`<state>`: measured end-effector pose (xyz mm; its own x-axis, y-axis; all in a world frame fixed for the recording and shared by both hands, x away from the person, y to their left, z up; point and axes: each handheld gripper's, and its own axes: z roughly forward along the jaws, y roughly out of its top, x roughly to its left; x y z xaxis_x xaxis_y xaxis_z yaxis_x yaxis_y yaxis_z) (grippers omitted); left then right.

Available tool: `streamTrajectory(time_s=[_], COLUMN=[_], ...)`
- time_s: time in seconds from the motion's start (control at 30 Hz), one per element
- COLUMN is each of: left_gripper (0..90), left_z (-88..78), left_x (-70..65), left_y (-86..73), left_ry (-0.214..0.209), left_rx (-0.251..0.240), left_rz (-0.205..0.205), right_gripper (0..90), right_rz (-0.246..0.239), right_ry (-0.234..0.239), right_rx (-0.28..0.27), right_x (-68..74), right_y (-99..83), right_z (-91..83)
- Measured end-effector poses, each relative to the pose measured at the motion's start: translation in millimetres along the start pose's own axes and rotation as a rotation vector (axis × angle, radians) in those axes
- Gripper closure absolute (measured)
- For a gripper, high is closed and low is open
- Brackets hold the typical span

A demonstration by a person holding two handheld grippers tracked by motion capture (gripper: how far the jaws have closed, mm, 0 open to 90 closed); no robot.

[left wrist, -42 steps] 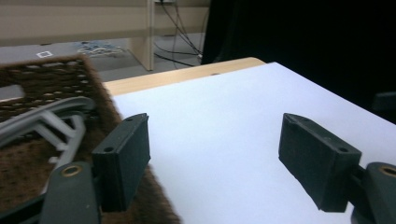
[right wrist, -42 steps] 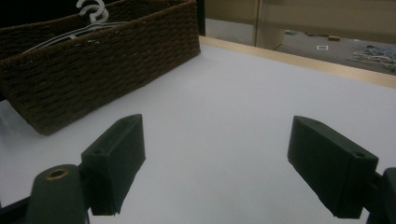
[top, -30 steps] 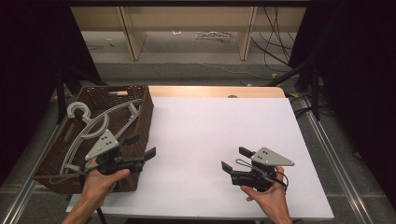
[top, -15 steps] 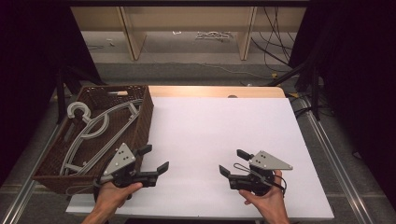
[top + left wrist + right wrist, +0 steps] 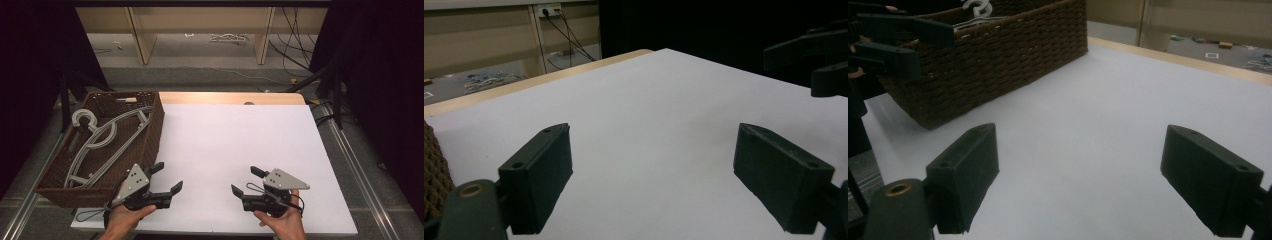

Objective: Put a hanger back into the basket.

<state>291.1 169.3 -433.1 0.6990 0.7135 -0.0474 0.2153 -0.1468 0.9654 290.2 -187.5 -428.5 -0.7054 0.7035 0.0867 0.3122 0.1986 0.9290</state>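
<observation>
Brown woven wicker basket (image 5: 150,137) holding curved grey plastic hangers (image 5: 107,137), left tool (image 5: 166,179) released just beside it, right tool (image 5: 246,182) released farther right, smooth white counter (image 5: 235,140).

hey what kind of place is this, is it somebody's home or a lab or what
Most likely a lab or recording studio, not a home: a white-topped table ringed by black curtains, loose cables on the floor, and a wicker basket of grey hangers as a prop.
</observation>
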Motion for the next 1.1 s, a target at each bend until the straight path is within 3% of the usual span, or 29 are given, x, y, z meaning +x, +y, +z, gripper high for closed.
streamTrajectory(time_s=[0.27, 0.83, 1.1], left_gripper=[15.7, 15.7, 15.7], left_z=[-1.9, -0.7, -1.6], left_x=[0.1, 0.5, 2.3], left_y=[-1.7, -1.0, -0.6], left_ry=[-0.008, -0.024, -0.018], left_rx=[-0.001, -0.008, -0.008], left_rz=[-0.002, 0.014, 0.013], right_gripper=[16.4, 16.3, 16.4], right_rz=[-0.008, -0.002, 0.006], right_ry=[0.017, -0.027, -0.018], right_rx=[0.004, -0.018, -0.032], right_x=[9.3, 3.9, 3.6], right_y=[-6.3, -7.1, -7.2], right_z=[-3.2, -9.5, -9.5])
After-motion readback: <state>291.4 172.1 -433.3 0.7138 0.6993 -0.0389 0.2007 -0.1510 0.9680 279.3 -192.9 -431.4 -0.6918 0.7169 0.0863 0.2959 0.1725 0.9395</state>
